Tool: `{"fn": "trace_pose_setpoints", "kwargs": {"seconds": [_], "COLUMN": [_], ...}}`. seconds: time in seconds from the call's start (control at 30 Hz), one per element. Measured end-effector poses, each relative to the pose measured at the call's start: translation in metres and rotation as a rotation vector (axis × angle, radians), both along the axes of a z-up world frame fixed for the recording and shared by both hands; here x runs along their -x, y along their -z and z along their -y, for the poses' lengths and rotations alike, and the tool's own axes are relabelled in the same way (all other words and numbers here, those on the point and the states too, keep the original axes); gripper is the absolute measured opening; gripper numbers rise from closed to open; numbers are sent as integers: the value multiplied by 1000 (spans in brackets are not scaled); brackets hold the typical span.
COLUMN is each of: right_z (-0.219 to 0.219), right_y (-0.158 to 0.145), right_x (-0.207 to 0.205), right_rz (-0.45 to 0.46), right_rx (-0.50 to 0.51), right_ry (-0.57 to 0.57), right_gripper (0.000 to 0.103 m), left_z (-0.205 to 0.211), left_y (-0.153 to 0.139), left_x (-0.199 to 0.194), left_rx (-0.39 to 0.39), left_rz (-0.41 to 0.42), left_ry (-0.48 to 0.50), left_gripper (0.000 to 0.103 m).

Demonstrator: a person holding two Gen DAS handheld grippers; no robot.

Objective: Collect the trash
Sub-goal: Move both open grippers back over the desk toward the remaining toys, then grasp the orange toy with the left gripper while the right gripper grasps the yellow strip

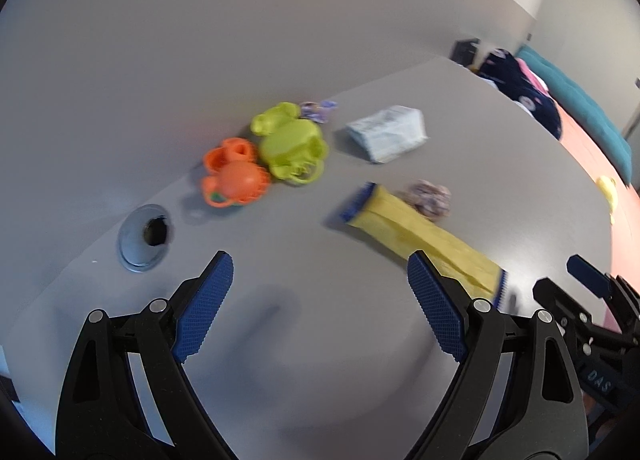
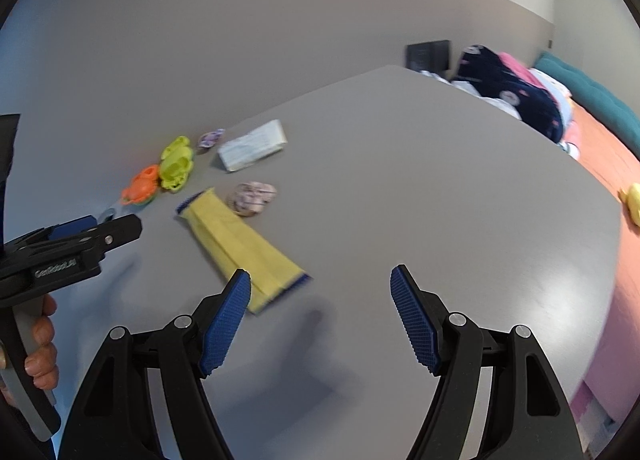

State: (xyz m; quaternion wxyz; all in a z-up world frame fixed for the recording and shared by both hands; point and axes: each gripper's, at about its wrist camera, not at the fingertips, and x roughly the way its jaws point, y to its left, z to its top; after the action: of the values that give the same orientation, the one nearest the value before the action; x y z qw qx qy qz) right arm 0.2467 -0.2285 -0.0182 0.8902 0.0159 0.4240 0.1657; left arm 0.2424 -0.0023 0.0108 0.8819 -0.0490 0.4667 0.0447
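A lived-in home room is suggested. Plastic toys, one orange and one lime green, are seen on a grey table set against a plain wall. Beyond the table edge, a teal cushioned seat and heaped navy patterned clothing are seen over a coral-pink floor covering.

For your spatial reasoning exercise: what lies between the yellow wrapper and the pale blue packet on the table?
A crumpled purplish wrapper lies between the yellow wrapper and the pale blue packet, clearest in the right wrist view.
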Motion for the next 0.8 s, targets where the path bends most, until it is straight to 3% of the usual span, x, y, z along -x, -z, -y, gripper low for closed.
{"fn": "trace_pose_setpoints", "kwargs": {"seconds": [0.23,0.57,0.8], "right_z": [-44,-79,-87], "right_y": [7,19,29], "right_x": [-12,-34,-40], "right_rz": [-10,-29,-47], "right_rx": [13,59,72], "right_ry": [-83,-144,-182], "right_gripper": [73,72,50], "left_z": [-29,-62,-63], "left_y": [9,26,36], "left_x": [-22,-54,-71], "left_rx": [-5,72,52], "left_rz": [-22,-67,-90], "left_ry": [-59,-132,-142], "left_gripper": [82,60,54]}}
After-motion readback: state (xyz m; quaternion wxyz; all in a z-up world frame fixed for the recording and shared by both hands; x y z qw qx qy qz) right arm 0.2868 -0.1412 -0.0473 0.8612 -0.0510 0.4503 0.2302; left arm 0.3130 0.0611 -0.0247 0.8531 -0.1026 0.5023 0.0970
